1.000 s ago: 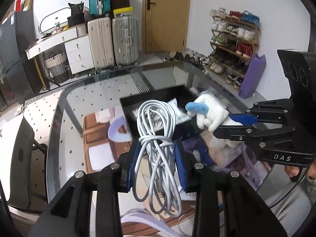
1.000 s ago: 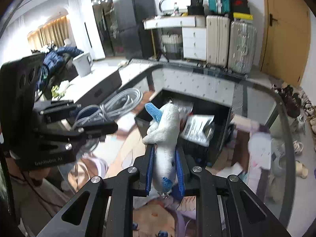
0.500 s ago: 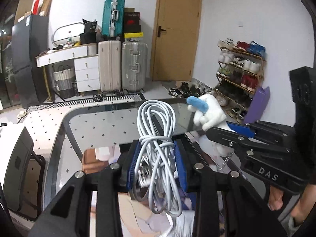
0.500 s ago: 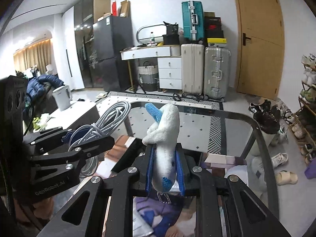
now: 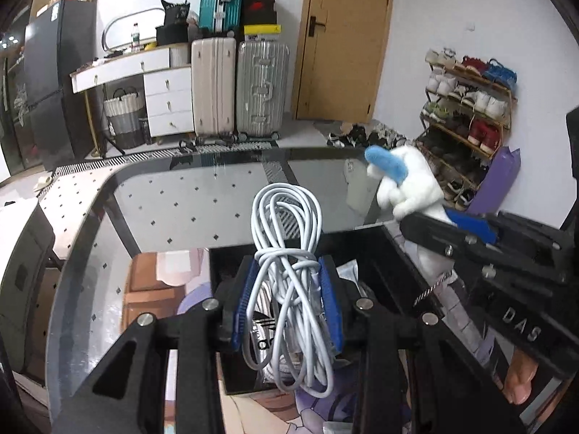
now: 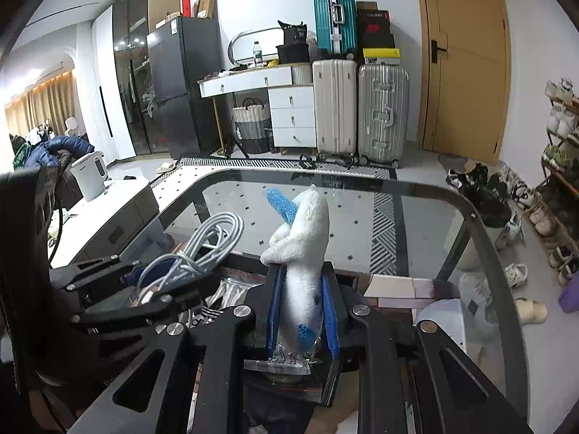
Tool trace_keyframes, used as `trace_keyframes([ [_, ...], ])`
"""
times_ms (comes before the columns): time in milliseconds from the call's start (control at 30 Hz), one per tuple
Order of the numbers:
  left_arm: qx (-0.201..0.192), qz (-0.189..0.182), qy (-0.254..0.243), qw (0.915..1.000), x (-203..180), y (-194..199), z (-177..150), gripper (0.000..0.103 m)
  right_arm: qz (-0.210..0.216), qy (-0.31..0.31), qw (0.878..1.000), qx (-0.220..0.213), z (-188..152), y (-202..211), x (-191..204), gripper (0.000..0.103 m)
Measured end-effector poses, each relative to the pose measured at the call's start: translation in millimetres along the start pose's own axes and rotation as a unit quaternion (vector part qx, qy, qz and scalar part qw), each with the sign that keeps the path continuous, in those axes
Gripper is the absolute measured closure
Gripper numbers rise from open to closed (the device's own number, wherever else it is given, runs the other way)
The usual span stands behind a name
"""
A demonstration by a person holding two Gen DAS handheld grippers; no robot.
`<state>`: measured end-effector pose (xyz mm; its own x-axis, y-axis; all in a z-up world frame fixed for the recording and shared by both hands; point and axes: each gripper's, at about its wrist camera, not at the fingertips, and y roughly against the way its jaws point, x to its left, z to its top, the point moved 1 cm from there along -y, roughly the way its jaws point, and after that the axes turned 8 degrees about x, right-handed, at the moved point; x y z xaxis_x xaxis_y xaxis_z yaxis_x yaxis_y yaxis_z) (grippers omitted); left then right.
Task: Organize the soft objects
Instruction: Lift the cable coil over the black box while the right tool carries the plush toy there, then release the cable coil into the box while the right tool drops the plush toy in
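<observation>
My left gripper point(image 5: 287, 303) is shut on a coiled white cable point(image 5: 286, 238), held over a black box point(image 5: 394, 253) on the glass table. My right gripper point(image 6: 300, 311) is shut on a white plush toy with blue trim point(image 6: 304, 246), also above the black box point(image 6: 336, 383). In the left wrist view the plush toy point(image 5: 409, 184) and right gripper point(image 5: 452, 228) sit to the right. In the right wrist view the cable point(image 6: 202, 242) and left gripper point(image 6: 173, 282) sit to the left. The box holds packets and white items.
The glass table point(image 5: 188, 195) has a dark rim point(image 6: 485, 231). Behind stand suitcases point(image 5: 239, 83), a white desk point(image 6: 260, 83), a fridge point(image 6: 181, 83), a wooden door point(image 6: 466, 54) and a shoe rack point(image 5: 466, 108). A white cabinet point(image 6: 108, 213) stands left.
Both grippers have dropped back down and tilted toward the table, so the black box shows beneath them again. The cable and the plush toy stay gripped.
</observation>
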<state>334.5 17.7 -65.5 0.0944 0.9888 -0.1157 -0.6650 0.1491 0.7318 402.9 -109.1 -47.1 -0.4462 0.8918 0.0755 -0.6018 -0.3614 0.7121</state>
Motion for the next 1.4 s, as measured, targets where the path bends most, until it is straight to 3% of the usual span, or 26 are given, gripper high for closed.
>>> trace_keyframes([
  [233,0.030,0.004,-0.005,0.9995,-9,-15,-6,0.070,0.020,0.000,0.999,0.038,-7,-30,-2,0.083],
  [633,0.044,0.006,-0.004,0.9990,-8,-20,-8,0.069,0.041,-0.020,0.996,0.076,-21,-48,-8,0.082],
  [800,0.046,0.000,0.001,0.9989,-7,-21,-8,0.069,0.028,-0.019,0.996,0.084,-24,-49,-6,0.078],
  [867,0.049,-0.003,0.004,0.9988,-6,-21,-8,0.062,0.021,-0.026,0.996,0.079,-23,-47,-9,0.073],
  [933,0.045,0.012,0.011,0.9989,-3,-20,-8,0.046,0.017,-0.031,0.996,0.076,-23,-43,-11,0.062],
  [967,0.042,0.017,0.014,0.9989,-1,-18,-8,0.045,0.020,-0.035,0.996,0.074,-24,-40,-12,0.056],
  [1100,0.036,0.002,0.018,0.9992,3,-6,-6,0.043,-0.001,-0.016,0.998,0.064,-26,-23,-13,0.055],
  [1167,0.026,0.002,0.006,0.9996,2,6,-6,0.037,0.000,-0.015,0.998,0.062,-28,-12,-16,0.051],
  [1233,0.007,0.017,0.005,0.9998,1,23,-8,0.012,-0.002,-0.021,0.998,0.064,-32,-3,-19,0.044],
  [1267,0.001,0.019,0.005,0.9998,1,28,-9,0.008,-0.002,-0.025,0.998,0.065,-36,2,-21,0.038],
  [1400,-0.004,0.004,-0.012,0.9999,-4,49,-20,0.006,0.012,-0.045,0.996,0.076,-48,11,-29,0.034],
])
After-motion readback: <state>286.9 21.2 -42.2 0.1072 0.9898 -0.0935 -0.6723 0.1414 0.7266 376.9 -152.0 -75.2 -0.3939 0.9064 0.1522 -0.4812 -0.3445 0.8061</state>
